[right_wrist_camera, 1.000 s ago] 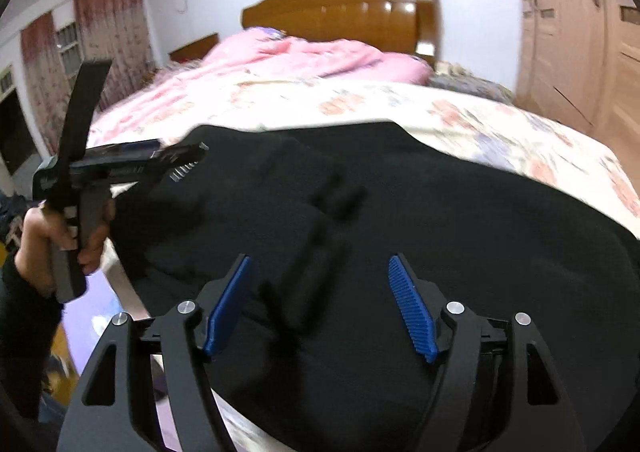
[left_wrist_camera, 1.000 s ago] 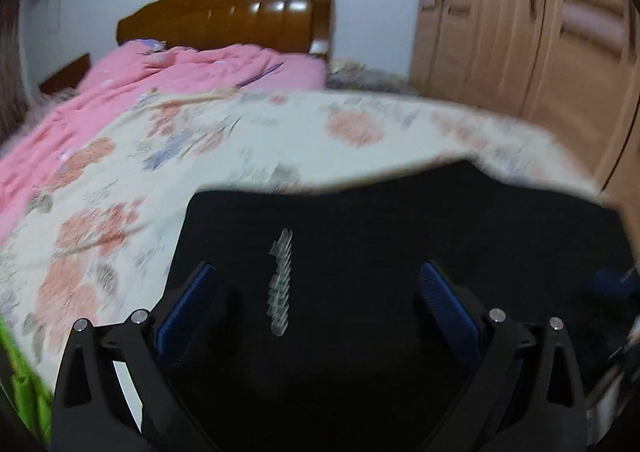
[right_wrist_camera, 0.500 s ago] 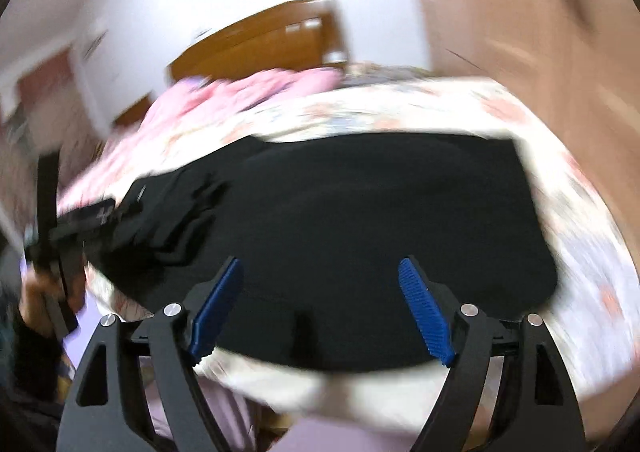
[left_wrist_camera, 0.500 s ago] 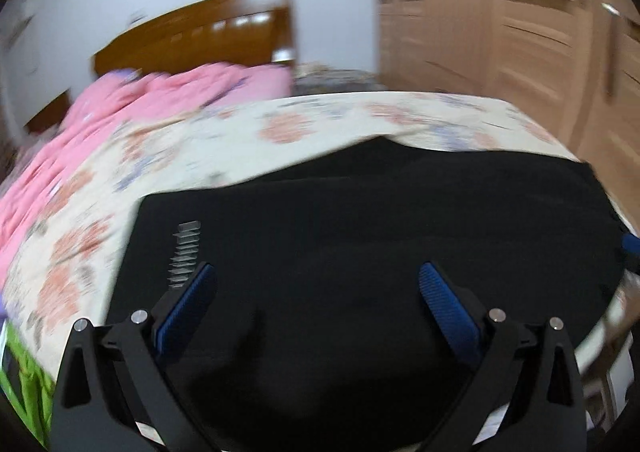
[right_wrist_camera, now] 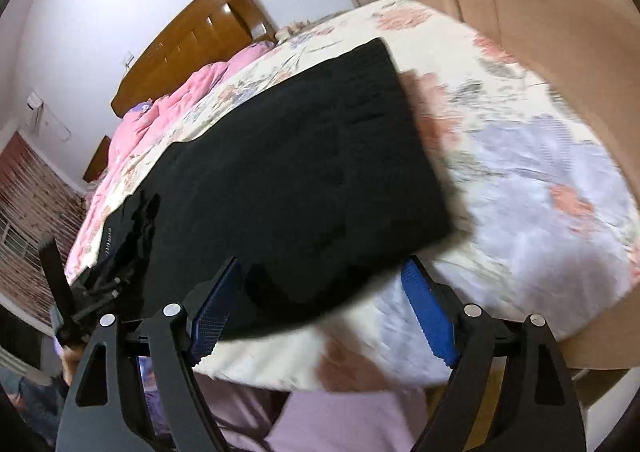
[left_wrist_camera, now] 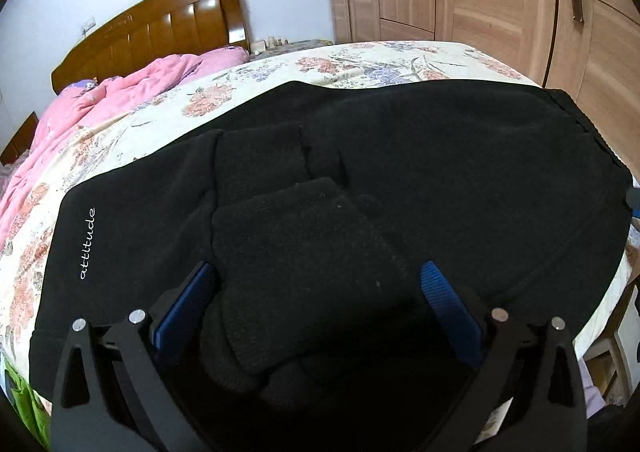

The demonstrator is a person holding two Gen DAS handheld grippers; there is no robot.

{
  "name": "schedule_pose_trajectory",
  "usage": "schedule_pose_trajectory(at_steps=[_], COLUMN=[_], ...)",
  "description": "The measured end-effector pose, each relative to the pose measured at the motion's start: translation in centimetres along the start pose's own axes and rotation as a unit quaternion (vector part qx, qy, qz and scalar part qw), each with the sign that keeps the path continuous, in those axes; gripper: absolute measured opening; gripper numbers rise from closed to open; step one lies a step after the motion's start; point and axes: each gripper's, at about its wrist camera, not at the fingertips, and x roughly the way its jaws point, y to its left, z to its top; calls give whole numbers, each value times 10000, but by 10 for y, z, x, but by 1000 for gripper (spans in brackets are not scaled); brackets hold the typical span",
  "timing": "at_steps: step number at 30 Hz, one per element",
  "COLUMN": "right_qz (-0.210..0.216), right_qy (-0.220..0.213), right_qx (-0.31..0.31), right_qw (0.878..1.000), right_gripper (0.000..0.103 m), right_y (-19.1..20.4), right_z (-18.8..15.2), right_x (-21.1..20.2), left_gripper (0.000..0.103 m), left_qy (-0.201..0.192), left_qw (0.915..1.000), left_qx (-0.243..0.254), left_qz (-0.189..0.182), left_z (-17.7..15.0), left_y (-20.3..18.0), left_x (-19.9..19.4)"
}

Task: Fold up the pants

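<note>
A big bed with a cream flowered sheet [left_wrist_camera: 380, 60] is seen, and it carries everything here. A crumpled pink quilt [left_wrist_camera: 132, 92] is piled near the brown wooden headboard [left_wrist_camera: 160, 28] at the far end.

The black, thick, soft pants [left_wrist_camera: 420, 156] are spread flat along the near edge of the bed. They have been folded into a long dark shape. In the right wrist view, 1 short end of the pants [right_wrist_camera: 404, 132] is seen lying straight across the sheet, well away from the bed's right edge. 2 ribbed leg cuffs [left_wrist_camera: 288, 236] are laid on top near the middle, and a small white word [left_wrist_camera: 87, 243] is printed near the left end.

The cloth looks fuzzy and floppy, so it is judged to be light, to bend easily and to sag if lifted. It is not likely to slip or break. A good hold would be taken at a corner of the short end, with all the layers pinched together.

The left gripper [left_wrist_camera: 318, 292] is held wide open just above the cuffs, with nothing between its fingers. The right gripper [right_wrist_camera: 320, 292] is also spread wide, at the near edge of the pants, and nothing is pinched.
</note>
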Motion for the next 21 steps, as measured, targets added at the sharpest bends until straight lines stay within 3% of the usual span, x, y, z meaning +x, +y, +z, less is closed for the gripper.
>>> schedule_pose_trajectory(at_steps=[4,6,8,11,15,18,21], right_qz=[147,169,-25,-306,311,641,749], right_qy=[-130,-165,-124,-372,-883,-1311,-1595], right_qx=[296,414,266,332,841,775,593], right_qw=[9994,9989,9996,9983,9920,9863,9826], right_gripper=[86,77,75,54,35,30,29], right_y=[-5,-10,-6,-5,-29,-30,-20], right_z=[0,-1,0,-3,-12,-19,-18], right_x=[1,-2,-3,-4,-13,-23,-28], left_gripper=[102,102,102,102,102,101,101], left_qy=[7,8,1,-33,37,68,-219], left_qw=[10000,10000,10000,10000,9999,10000,9995], left_qx=[-47,-35,-34,-33,2,-46,7], left_qz=[-36,-41,-53,-66,-111,-12,-248], left_z=[-1,-1,-2,-3,0,6,20], left_y=[0,1,2,0,1,0,-14], left_x=[-1,0,-1,-1,-2,-12,-30])
